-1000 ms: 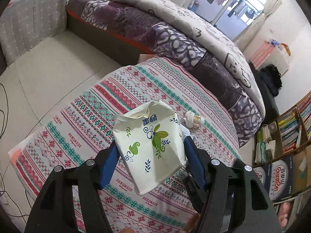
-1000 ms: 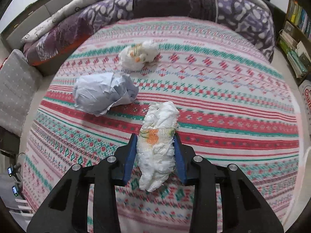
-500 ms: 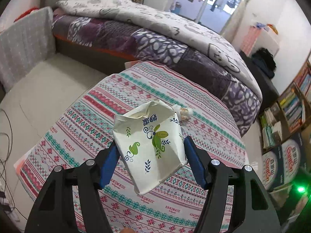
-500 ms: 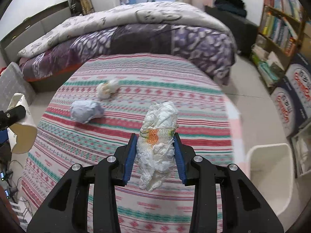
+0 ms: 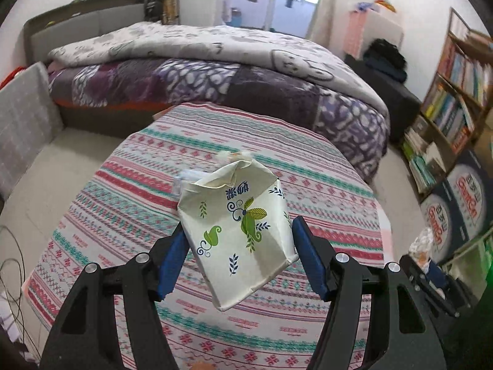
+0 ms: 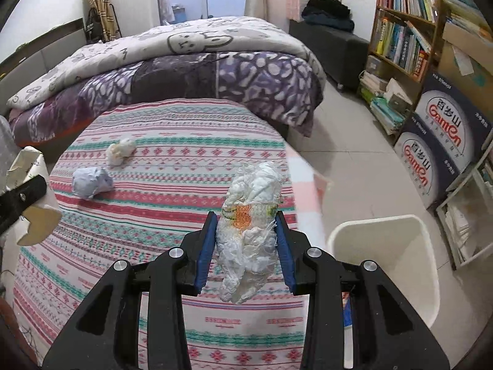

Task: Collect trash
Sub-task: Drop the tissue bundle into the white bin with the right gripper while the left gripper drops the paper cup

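Left wrist view: the left gripper (image 5: pixel 238 248) has its blue fingers (image 5: pixel 172 257) pinching a flattened paper cup (image 5: pixel 237 228) with green leaf prints, lifted clear above the tabletop (image 5: pixel 129 191) and its striped cloth. Beyond the cup's top edge a small white wad (image 5: pixel 229 155) peeks out toward the tabletop's far edge. Open floor runs along the tabletop's left edge; the bed (image 5: pixel 215 71) crowds the far edge.

Right wrist view: the right gripper (image 6: pixel 245 248) has its fingers (image 6: pixel 205 248) squeezing a crumpled white wrapper (image 6: pixel 249 231) — held above the tabletop's right edge. Just past that edge stands a white bin (image 6: pixel 397 265) with bare floor beyond it. On the tabletop (image 6: pixel 185 166), toward the far-left corner, a crumpled blue-grey paper ball (image 6: pixel 91 182) and the white wad (image 6: pixel 120 151) lie near each other, apart. The cup and left gripper (image 6: pixel 21 199) hang over the left edge.
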Demonstrator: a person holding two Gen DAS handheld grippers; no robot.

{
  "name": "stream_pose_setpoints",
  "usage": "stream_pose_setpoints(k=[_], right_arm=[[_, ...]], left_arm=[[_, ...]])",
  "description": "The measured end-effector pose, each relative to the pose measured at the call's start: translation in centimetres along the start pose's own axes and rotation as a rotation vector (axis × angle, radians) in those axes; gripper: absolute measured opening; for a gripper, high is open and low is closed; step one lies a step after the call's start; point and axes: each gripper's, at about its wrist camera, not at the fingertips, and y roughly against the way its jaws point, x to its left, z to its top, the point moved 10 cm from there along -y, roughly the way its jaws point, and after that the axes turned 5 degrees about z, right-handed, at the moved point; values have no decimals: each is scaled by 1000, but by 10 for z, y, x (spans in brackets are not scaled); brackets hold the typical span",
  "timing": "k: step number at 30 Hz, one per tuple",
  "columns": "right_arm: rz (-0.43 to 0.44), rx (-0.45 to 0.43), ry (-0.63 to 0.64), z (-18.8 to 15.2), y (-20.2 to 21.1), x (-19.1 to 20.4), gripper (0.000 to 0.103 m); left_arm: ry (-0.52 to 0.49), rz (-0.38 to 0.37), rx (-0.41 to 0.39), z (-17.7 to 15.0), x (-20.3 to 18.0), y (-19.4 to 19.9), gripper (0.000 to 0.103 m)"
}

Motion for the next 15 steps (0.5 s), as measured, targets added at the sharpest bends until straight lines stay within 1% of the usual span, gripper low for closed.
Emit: stream_pose_setpoints(k=[8, 15], right_arm=[[-31, 0, -83, 1, 8, -44, 36], [-79, 12, -148, -5, 15, -90, 36]], left_arm=[[-78, -44, -33, -8, -50, 6, 66], [-153, -104, -32, -22, -97, 8, 66]])
